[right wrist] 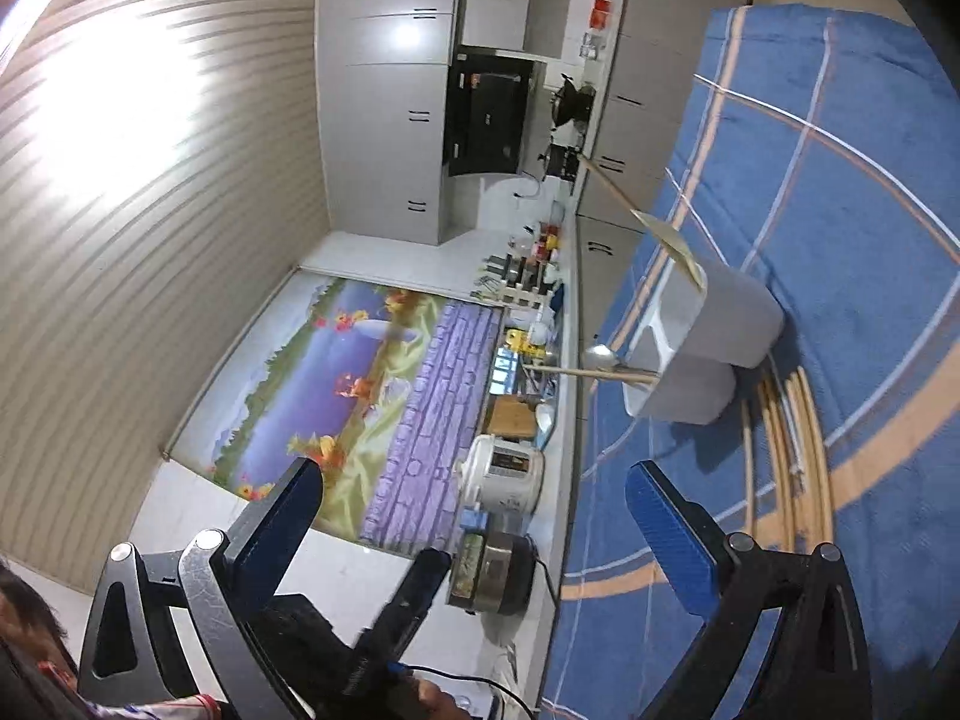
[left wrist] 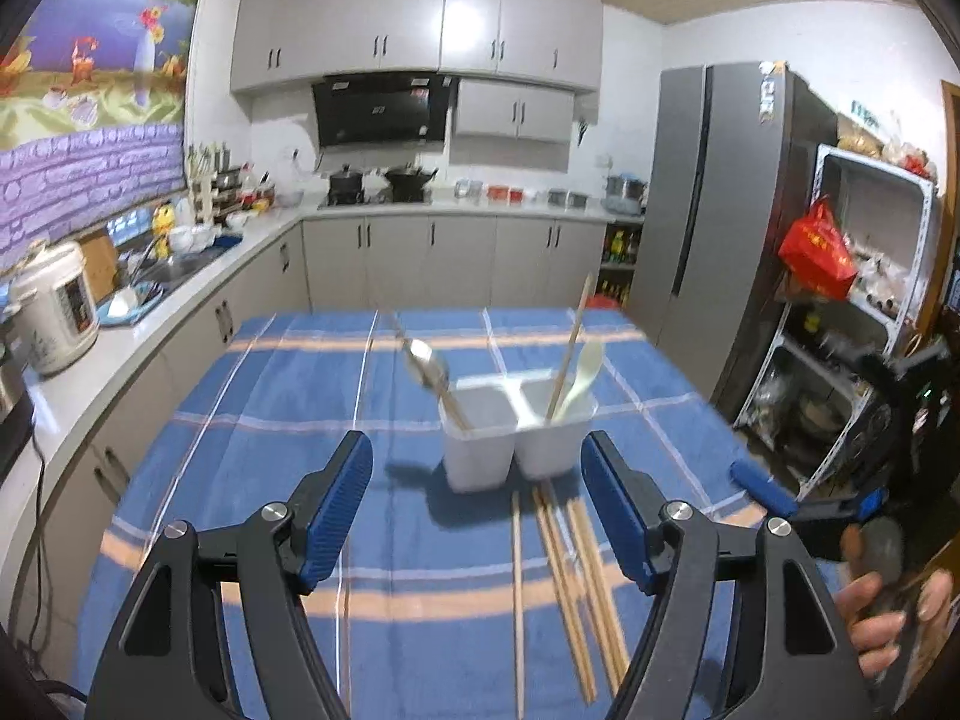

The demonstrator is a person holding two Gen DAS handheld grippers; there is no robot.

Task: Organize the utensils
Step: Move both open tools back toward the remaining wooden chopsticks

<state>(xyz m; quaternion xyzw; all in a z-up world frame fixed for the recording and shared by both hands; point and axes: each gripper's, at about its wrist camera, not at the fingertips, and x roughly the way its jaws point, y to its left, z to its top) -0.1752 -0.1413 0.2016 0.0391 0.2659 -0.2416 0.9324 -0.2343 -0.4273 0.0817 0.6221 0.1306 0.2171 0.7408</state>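
Note:
A white two-compartment holder (left wrist: 519,438) stands on the blue plaid tablecloth (left wrist: 270,420). Its left compartment holds a metal spoon (left wrist: 427,360) and a chopstick. In the right one are a chopstick (left wrist: 573,342) and a pale spoon (left wrist: 587,369). Several loose chopsticks (left wrist: 564,570) lie on the cloth in front of the holder. My left gripper (left wrist: 480,504) hovers open above them, gripping nothing. My right gripper (right wrist: 480,522) is rolled onto its side, wide open and empty, short of the holder (right wrist: 714,330) and the loose chopsticks (right wrist: 792,450). One of its blue fingers (left wrist: 762,489) shows at the right.
A kitchen counter runs along the left with a rice cooker (left wrist: 54,306) and a sink. A grey fridge (left wrist: 708,210) and a shelf with a red bag (left wrist: 816,252) stand to the right of the table. A person's hand (left wrist: 882,606) holds the right gripper.

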